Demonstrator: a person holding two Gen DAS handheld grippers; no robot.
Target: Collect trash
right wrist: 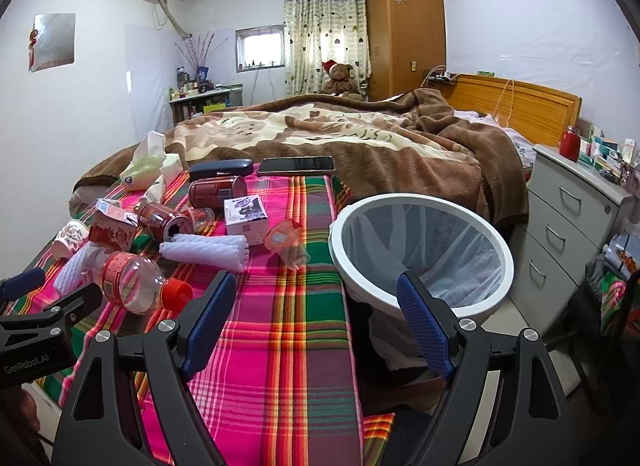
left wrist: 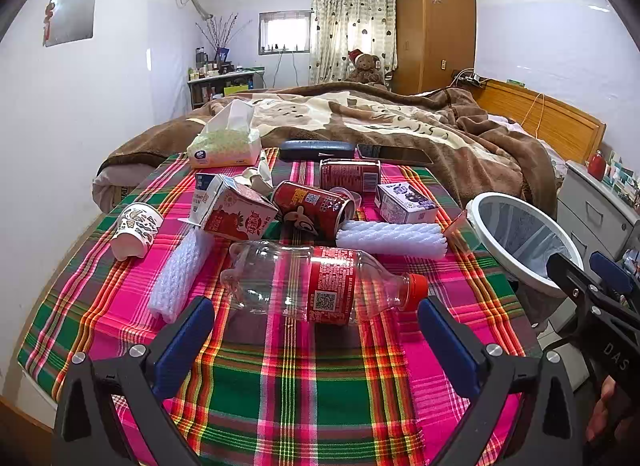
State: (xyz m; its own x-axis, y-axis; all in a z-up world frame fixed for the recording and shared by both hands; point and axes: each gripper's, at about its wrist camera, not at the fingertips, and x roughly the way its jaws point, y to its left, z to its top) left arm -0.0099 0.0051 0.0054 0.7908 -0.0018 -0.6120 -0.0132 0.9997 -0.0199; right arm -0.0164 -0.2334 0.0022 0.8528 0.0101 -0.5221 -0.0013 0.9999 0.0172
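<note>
A clear plastic bottle (left wrist: 316, 286) with a red label and red cap lies on its side on the plaid cloth (left wrist: 288, 386), just beyond my open, empty left gripper (left wrist: 316, 326). Behind it lie a milk carton (left wrist: 236, 209), two red cans (left wrist: 312, 205), a paper cup (left wrist: 136, 229), white foam pieces (left wrist: 390, 238) and a small white box (left wrist: 404, 201). My right gripper (right wrist: 316, 306) is open and empty, over the cloth's right edge beside the white bin (right wrist: 424, 250) lined with a bag. The bottle also shows in the right wrist view (right wrist: 136, 282).
A tissue pack (left wrist: 224, 145), a dark glasses case (left wrist: 316, 149) and a phone (left wrist: 396, 153) lie at the table's far edge. A bed with a brown blanket (right wrist: 340, 137) stands behind. A grey drawer unit (right wrist: 576, 217) stands right of the bin. A crumpled orange wrapper (right wrist: 284, 238) lies near the bin.
</note>
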